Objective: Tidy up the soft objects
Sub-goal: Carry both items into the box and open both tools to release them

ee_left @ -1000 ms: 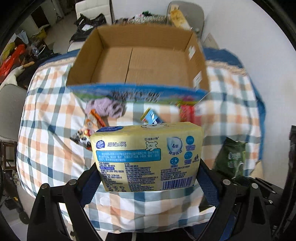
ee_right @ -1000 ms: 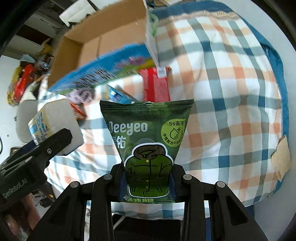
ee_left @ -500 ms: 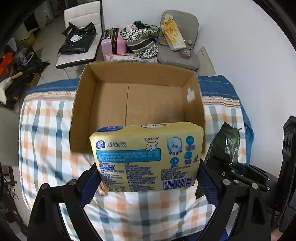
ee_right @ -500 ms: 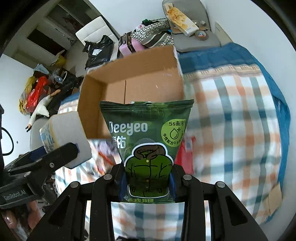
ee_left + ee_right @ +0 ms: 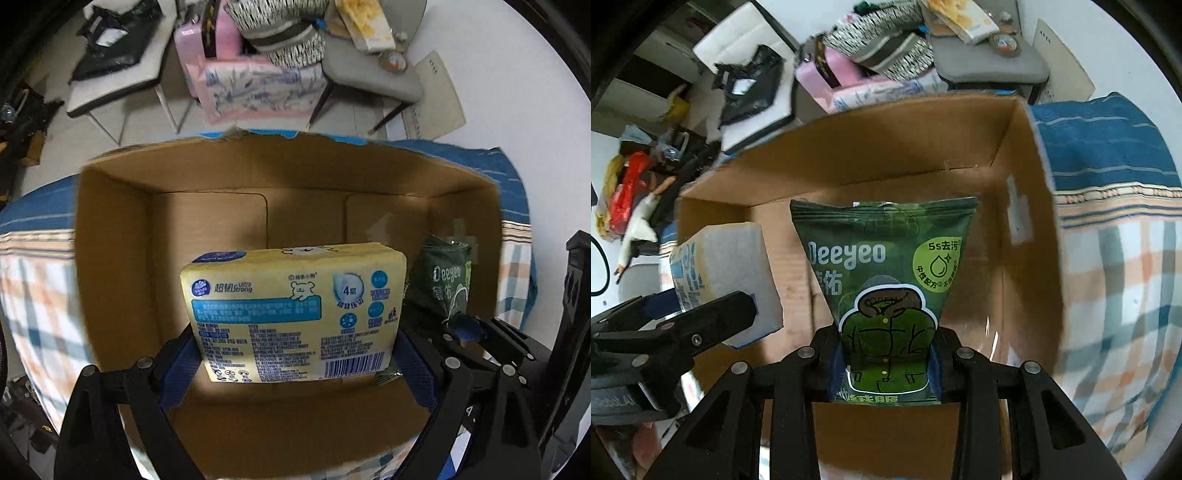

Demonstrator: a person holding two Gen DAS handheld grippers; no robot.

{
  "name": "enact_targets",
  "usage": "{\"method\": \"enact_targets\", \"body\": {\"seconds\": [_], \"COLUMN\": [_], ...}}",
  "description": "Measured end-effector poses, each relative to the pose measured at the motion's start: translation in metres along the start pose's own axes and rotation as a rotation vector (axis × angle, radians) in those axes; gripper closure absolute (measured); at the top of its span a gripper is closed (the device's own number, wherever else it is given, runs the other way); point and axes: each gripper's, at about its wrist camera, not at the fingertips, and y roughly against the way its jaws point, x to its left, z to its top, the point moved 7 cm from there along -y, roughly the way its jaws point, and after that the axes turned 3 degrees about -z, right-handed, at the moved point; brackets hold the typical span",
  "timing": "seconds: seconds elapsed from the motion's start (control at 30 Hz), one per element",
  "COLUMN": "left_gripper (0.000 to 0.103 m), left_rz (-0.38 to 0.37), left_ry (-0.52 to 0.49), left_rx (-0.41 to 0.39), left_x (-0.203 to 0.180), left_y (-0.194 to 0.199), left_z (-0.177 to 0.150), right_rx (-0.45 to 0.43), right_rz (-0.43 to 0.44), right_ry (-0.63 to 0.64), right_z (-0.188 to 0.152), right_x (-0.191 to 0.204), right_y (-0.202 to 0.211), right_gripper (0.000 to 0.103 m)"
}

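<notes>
Right hand-held gripper (image 5: 886, 363) clamps green pouch (image 5: 882, 266) over cardboard box (image 5: 1027, 206).

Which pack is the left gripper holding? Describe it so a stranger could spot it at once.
Start at the open cardboard box on the checked tablecloth. Two packs hang over its inside; the left gripper clamps the yellow tissue pack. It is a pale yellow brick with blue labels and a small white bear, unlike the dark green pouch to its right.

A checked cloth (image 5: 1115, 280) covers the table. Behind it a grey chair (image 5: 373, 74) holds a yellow packet (image 5: 365, 26). A pink case (image 5: 225, 33) stands near a black bag (image 5: 750, 85).
</notes>
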Motion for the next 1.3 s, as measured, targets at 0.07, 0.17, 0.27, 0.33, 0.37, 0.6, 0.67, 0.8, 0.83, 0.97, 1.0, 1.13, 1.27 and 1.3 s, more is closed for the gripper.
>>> {"method": "enact_targets", "body": {"seconds": [0.07,0.17,0.27,0.33,0.37,0.6,0.67,0.8,0.83,0.97,1.0,1.13,1.27,1.3], "left_gripper": [0.009,0.009,0.008,0.008,0.008,0.007,0.006,0.003,0.003,0.003,0.003,0.003,0.003,0.003], "left_rz": [-0.007,-0.016,-0.024,-0.031,-0.037,-0.022,-0.026,-0.01,-0.007,0.007,0.019,0.092,0.108,0.111], "left_ry": [-0.01,-0.021,-0.039,-0.041,-0.033,0.004,0.0,-0.004,-0.004,-0.003,-0.01,-0.028,-0.021,-0.021], "left_rx": [0.027,0.053,0.067,0.079,0.094,0.142,0.136,0.105,0.086,0.021,-0.007,-0.13,-0.223,-0.248], "left_x": [0.0,-0.001,-0.003,-0.003,-0.003,0.002,0.001,0.0,0.001,0.003,0.003,0.007,0.016,0.017], "left_y": [-0.013,-0.029,-0.039,-0.043,-0.046,-0.057,-0.055,-0.04,-0.033,-0.008,0.001,0.037,0.065,0.073], "left_z": [0.008,0.018,0.025,0.028,0.03,0.029,0.026,0.02,0.019,0.008,0.002,-0.021,-0.053,-0.062], "right_rx": [0.017,0.034,0.044,0.056,0.055,0.082,0.08,0.079,0.078,0.064,0.054,0.001,-0.066,-0.085], "right_rz": [-0.023,-0.041,-0.073,-0.086,-0.1,-0.158,-0.166,-0.174,-0.176,-0.174,-0.175,-0.162,-0.207,-0.213], "right_ry": [-0.003,0.004,0.028,0.04,0.044,0.089,0.094,0.088,0.083,0.078,0.079,0.082,0.104,0.102], "right_z": [0.008,0.017,0.025,0.028,0.029,0.035,0.032,0.033,0.032,0.019,0.015,-0.006,-0.034,-0.044], "right_x": [-0.003,-0.005,-0.006,-0.005,-0.005,0.002,0.004,0.01,0.009,0.005,0.007,0.018,0.027,0.029], "right_y": [-0.016,-0.034,-0.047,-0.054,-0.057,-0.069,-0.067,-0.063,-0.061,-0.045,-0.04,-0.02,0.002,0.01], "right_gripper": [0.066,0.066,0.065,0.065,0.065,0.047,0.037,0.025,0.025,0.017,0.011,0.003,0.003,0.003]}}
